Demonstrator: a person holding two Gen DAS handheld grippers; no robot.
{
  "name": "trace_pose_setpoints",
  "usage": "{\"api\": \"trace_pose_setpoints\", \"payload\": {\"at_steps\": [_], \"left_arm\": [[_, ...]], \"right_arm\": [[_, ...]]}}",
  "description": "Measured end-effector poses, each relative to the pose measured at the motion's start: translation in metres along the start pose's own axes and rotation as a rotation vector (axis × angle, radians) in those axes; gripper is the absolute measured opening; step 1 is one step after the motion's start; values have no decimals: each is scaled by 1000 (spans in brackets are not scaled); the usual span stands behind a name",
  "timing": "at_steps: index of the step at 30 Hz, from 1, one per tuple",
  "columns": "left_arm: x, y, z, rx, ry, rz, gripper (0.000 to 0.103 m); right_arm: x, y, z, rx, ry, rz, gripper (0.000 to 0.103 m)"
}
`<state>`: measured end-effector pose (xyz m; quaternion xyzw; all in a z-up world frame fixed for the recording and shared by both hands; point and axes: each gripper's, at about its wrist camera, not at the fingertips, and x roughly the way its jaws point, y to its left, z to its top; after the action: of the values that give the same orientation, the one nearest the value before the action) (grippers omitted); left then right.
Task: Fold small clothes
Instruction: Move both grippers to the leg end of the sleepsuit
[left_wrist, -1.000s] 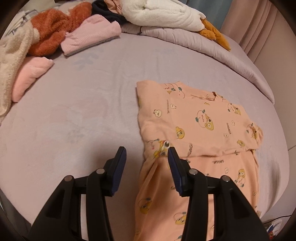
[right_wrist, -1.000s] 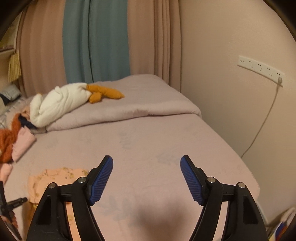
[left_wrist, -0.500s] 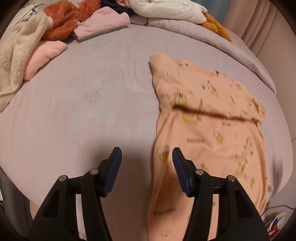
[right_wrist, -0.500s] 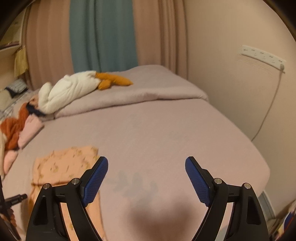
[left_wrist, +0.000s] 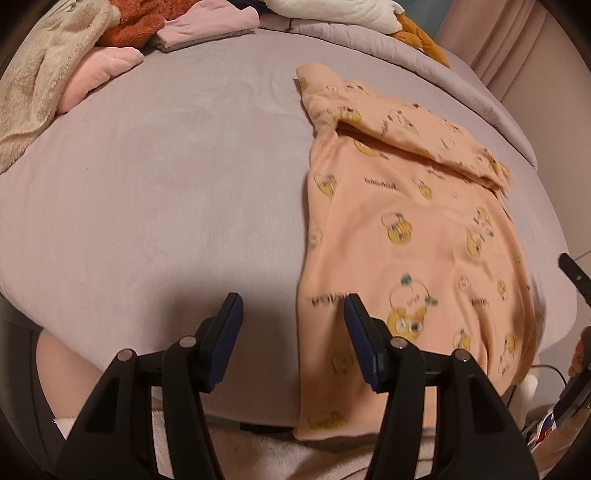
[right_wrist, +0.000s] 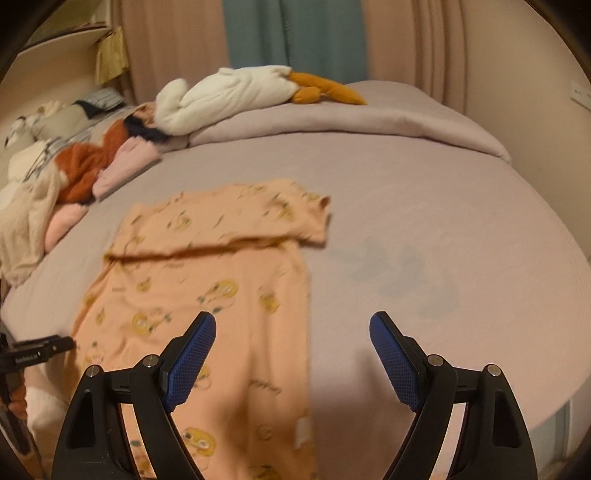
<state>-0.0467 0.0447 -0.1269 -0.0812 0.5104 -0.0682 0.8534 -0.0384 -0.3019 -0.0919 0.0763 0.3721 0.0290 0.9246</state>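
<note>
- I held the left gripper with fingers spread, empty, straddling the left hem edge of the peach garment, likely lined up for a fold.
- Right gripper gaped wide over its lower right edge, gripping nothing.
- The garment lay flat on the bed, right of frame centre, top portion already doubled over; motion blur hid the fold's neatness.

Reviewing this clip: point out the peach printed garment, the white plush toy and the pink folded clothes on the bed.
peach garment (left_wrist: 402, 236), left wrist view, on its flat middle panel.
white plush toy (right_wrist: 229, 96), right wrist view, on its body.
pink folded clothes (left_wrist: 207, 18), left wrist view, on the top surface.
</note>
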Motion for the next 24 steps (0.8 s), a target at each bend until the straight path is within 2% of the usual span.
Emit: {"api": "trace_pose_setpoints", "payload": {"at_steps": [13, 24], "left_arm": [[-4, -8, -37, 35, 17, -92, 56], [-4, -8, -60, 47, 60, -137, 56]], "right_arm": [[3, 0, -51, 15, 130, 80, 85], [-11, -4, -80, 1, 173, 86, 85]]}}
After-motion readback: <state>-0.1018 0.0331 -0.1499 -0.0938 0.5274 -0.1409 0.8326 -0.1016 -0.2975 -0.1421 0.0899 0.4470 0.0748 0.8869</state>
